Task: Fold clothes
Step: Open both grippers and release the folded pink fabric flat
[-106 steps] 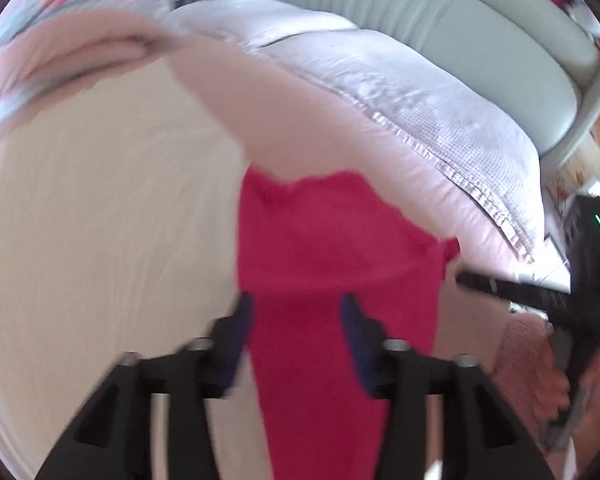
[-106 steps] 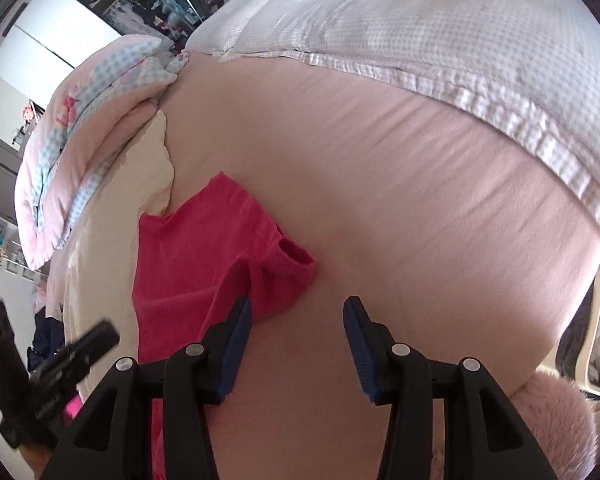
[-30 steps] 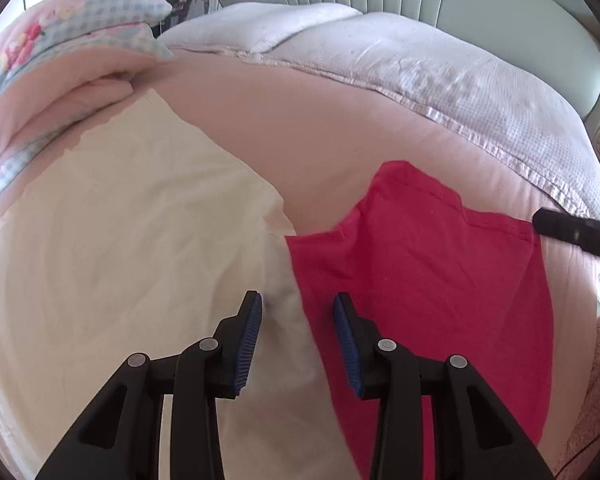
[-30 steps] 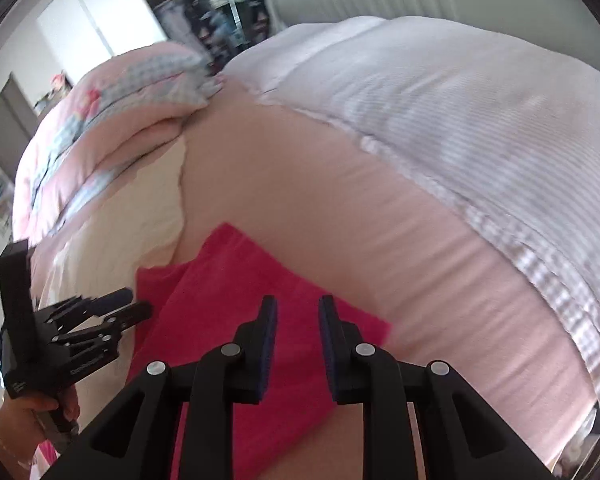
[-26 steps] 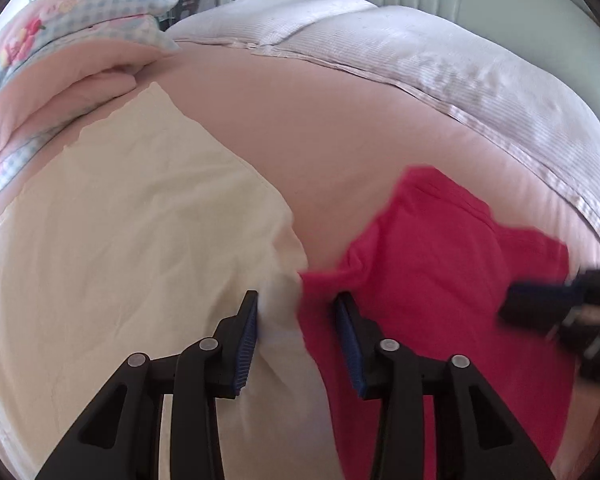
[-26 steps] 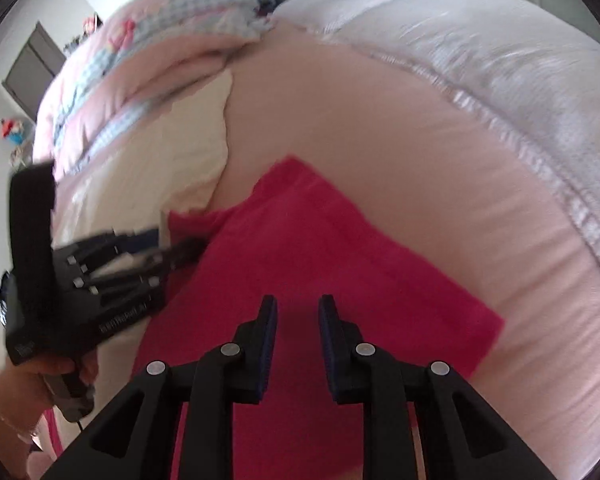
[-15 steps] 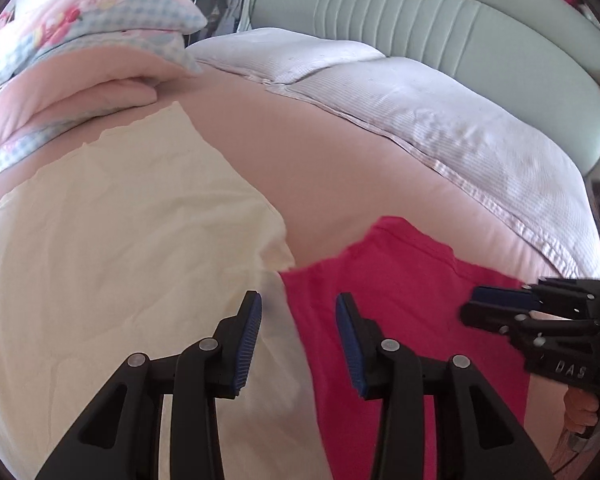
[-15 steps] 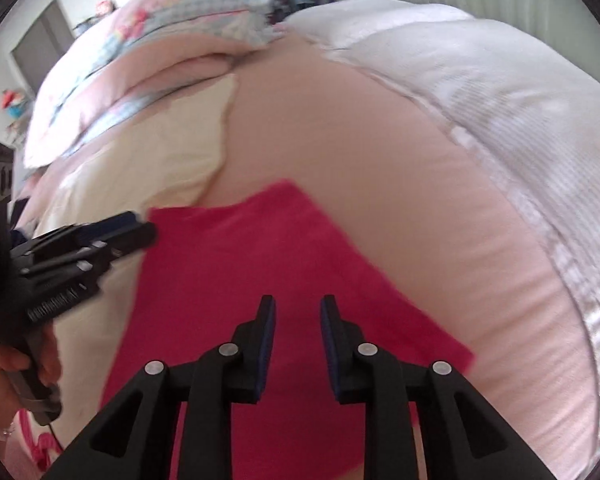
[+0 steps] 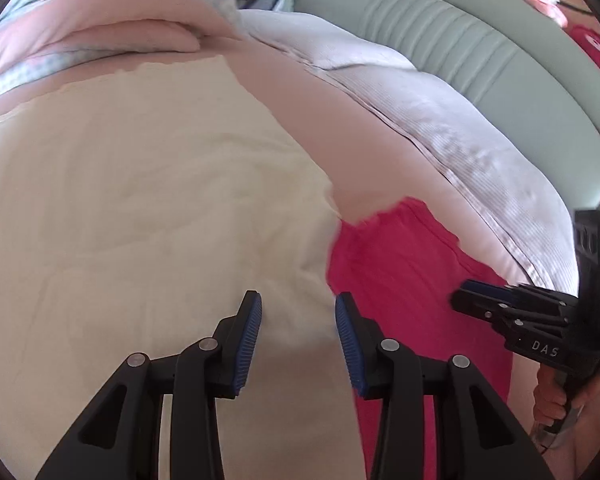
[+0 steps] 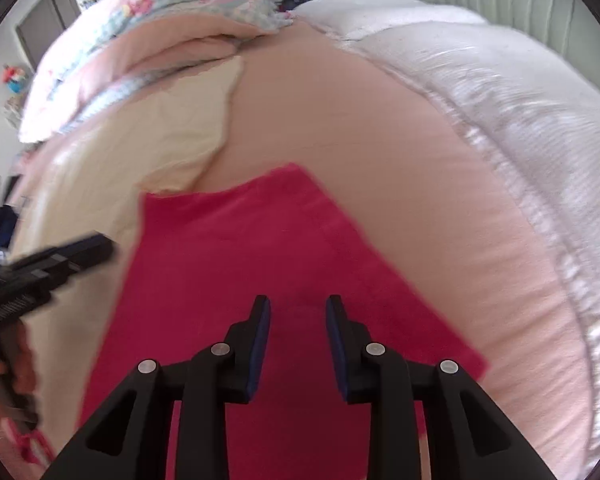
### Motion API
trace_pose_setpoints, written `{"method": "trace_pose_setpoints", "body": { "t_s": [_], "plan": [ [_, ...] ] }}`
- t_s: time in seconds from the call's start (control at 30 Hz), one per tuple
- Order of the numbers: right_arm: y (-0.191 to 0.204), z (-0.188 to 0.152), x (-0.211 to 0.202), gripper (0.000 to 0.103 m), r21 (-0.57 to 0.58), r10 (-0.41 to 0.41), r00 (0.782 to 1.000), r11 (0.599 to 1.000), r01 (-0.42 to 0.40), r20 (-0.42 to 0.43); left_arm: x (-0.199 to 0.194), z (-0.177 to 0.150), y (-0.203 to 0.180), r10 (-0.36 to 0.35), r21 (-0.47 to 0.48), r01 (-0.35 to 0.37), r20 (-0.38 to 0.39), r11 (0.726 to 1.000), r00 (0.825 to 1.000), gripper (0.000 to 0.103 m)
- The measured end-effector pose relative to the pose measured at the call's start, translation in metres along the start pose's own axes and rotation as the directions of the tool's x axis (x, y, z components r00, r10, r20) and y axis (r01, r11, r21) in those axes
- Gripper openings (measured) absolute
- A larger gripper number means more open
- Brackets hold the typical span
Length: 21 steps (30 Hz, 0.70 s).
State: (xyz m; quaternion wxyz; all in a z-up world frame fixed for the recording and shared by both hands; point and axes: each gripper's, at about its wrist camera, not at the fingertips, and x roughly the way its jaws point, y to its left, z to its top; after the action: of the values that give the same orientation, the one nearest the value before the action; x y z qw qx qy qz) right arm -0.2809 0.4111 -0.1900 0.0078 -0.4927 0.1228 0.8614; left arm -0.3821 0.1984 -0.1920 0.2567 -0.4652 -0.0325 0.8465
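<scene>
garment: the flat magenta-red knit cloth (image 10: 260,264) lies spread on the pink-sheeted bed (image 10: 380,132), toward the bed's near edge, its far corner pointing at the headboard end.
neighbour: a cream-white cotton sheet (image 9: 140,208) lies just beside the red cloth on its left; their edges meet, and I cannot tell which overlaps.
long axis: in the right wrist view the cloth runs from the near edge of the bed up toward its far corner, its right-hand edge slanting away to the right.
right claw (image 10: 298,344): hovers over the middle of the red cloth, jaws a little apart and just been opening, with nothing between the pads.
left claw (image 9: 298,340): parted and empty, hanging over the seam where cream meets red; the red cloth lies to its right.
nearer hand: the right one is already above the cloth; the left stands at its left edge.
judgement: the next fold likely turns on each claw reaching its own side edge, left claw shifting slightly rightward.
</scene>
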Motion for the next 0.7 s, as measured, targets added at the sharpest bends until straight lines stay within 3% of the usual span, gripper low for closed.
{"method": "trace_pose_setpoints", "body": {
  "t_s": [0.07, 0.17, 0.23, 0.3, 0.5, 0.6, 0.67, 0.7],
  "plan": [
    [0.011, -0.001, 0.004, 0.029, -0.006, 0.039, 0.999, 0.999, -0.039, -0.016, 0.004, 0.001, -0.008, -0.003, 0.051, 0.003, -0.002, 0.999, 1.000, 0.036],
    [0.025, -0.001, 0.014, 0.038, -0.071, -0.005, 1.000, 0.997, 0.004, -0.007, 0.025, 0.008, -0.009, 0.044, 0.090, -0.038, -0.063, 0.995, 0.997, 0.036],
    [0.032, -0.004, 0.014, 0.038, -0.057, -0.007, 1.000, 0.998, 0.007, -0.002, 0.033, 0.019, -0.004, 0.074, 0.130, -0.066, -0.053, 0.989, 0.996, 0.036],
    [0.029, -0.004, 0.013, 0.038, -0.031, 0.006, 1.000, 1.000, -0.005, 0.003, 0.034, 0.033, 0.002, 0.071, 0.109, -0.065, -0.052, 0.992, 0.996, 0.037],
    [0.006, -0.024, 0.009, 0.037, 0.061, 0.083, 0.996, 0.995, -0.085, 0.021, 0.007, 0.042, -0.007, 0.085, 0.104, -0.092, 0.069, 0.990, 0.994, 0.037],
    [0.005, -0.026, 0.004, 0.037, 0.084, 0.064, 0.998, 0.994, -0.066, 0.026, 0.007, 0.032, -0.004, 0.107, 0.080, -0.107, 0.000, 0.991, 0.994, 0.037],
    [0.013, -0.028, -0.009, 0.038, 0.083, 0.029, 1.000, 0.996, -0.029, 0.002, -0.008, 0.011, -0.008, 0.075, 0.074, -0.072, -0.040, 0.995, 0.996, 0.037],
    [0.018, -0.030, -0.020, 0.038, 0.078, 0.057, 0.998, 0.995, -0.058, 0.017, -0.020, -0.003, -0.015, 0.071, 0.092, -0.067, -0.038, 0.993, 0.997, 0.037]
  ]
}}
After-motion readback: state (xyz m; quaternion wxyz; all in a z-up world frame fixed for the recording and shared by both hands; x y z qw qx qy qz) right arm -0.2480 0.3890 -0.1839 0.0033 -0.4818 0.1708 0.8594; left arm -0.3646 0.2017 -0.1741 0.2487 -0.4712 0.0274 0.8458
